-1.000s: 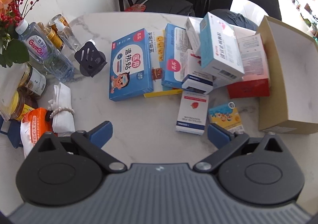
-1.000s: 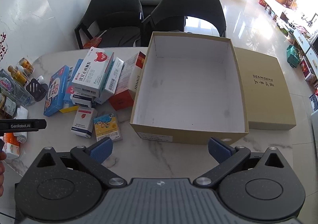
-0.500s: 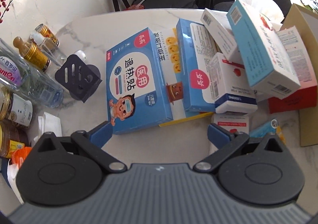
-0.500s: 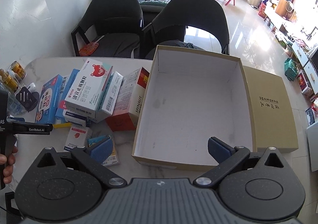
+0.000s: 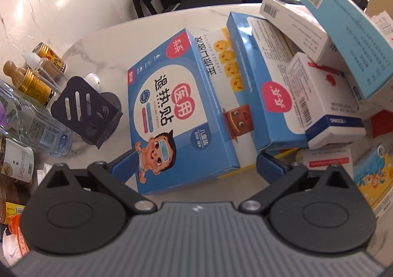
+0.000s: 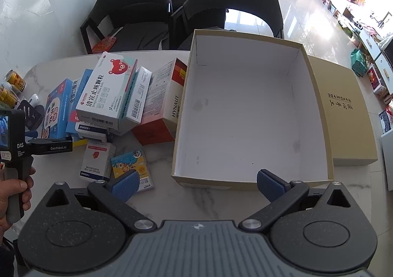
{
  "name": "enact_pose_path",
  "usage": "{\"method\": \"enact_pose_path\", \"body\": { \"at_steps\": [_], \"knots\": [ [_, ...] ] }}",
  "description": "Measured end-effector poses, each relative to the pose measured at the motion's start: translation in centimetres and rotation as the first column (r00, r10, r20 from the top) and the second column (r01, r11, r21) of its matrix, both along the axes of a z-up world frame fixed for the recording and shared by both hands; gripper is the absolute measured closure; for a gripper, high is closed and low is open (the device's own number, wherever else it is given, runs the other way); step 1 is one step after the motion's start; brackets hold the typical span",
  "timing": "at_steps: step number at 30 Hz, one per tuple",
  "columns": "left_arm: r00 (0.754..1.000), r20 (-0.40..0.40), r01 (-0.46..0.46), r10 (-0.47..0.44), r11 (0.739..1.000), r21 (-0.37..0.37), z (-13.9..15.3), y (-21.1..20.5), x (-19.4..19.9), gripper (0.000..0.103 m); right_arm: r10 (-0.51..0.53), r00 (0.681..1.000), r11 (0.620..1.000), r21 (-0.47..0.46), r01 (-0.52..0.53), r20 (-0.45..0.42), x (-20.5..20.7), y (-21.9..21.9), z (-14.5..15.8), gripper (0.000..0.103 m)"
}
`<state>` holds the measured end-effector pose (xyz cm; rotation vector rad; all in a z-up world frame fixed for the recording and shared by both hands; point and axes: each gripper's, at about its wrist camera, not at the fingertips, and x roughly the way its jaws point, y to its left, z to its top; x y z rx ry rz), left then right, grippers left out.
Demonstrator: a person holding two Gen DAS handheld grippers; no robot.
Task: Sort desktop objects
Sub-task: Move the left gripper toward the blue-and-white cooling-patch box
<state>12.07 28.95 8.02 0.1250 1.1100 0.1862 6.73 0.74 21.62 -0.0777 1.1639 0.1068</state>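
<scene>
Marble table (image 6: 216,199) carries a heap of medicine boxes beside an open carton (image 6: 250,117), white inside and bare, with its lid (image 6: 343,114) lying to the right, printed "HANDMADE". Left gripper (image 5: 194,161) sits low over the blue patch box (image 5: 176,109), fingers spread wide to either side of its near end, gripping nothing; whether they touch the box cannot be told. That box lies flat at the left of the heap, partly on a yellow-edged box (image 5: 218,55). More blue and white boxes are stacked against it on the right. Bottles (image 5: 29,80) and a black stand (image 5: 83,112) crowd its left side. Right gripper (image 6: 195,181) hovers before the carton's near wall, fingers wide apart, empty. Legible: "HYNAUT" on the red-and-white box (image 6: 169,102); "CEFACLOR FOR SUSPENSION" on a small box (image 6: 97,160); "GenRobot.AI" on the left gripper.
</scene>
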Motion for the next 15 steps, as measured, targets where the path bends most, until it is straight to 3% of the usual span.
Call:
{"method": "enact_pose_path", "body": {
  "at_steps": [6, 11, 12, 15],
  "knots": [
    [1.0, 0.003, 0.006, -0.006, 1.0, -0.009, -0.4, 0.7, 0.1, 0.0, 0.046, 0.999, 0.999, -0.005, -0.046, -0.019, 0.3, 1.6, -0.4, 0.001],
    [0.999, 0.012, -0.051, 0.053, 0.989, -0.139, -0.7, 2.8, -0.1, 0.0, 0.065, 0.997, 0.998, 0.012, -0.065, -0.034, 0.5, 2.4, -0.7, 0.001],
    [0.998, 0.013, -0.064, 0.067, 0.983, -0.172, -2.2, 3.0, -0.5, 0.0, 0.071, 0.997, 0.997, 0.014, -0.07, -0.035, 0.4, 2.5, -0.7, 0.001],
    [0.996, 0.022, -0.08, 0.086, 0.979, -0.185, -2.4, 3.6, -0.7, 0.0, 0.083, 0.996, 0.997, 0.014, -0.082, -0.034, 0.4, 2.8, -0.7, 0.001]
  ]
}}
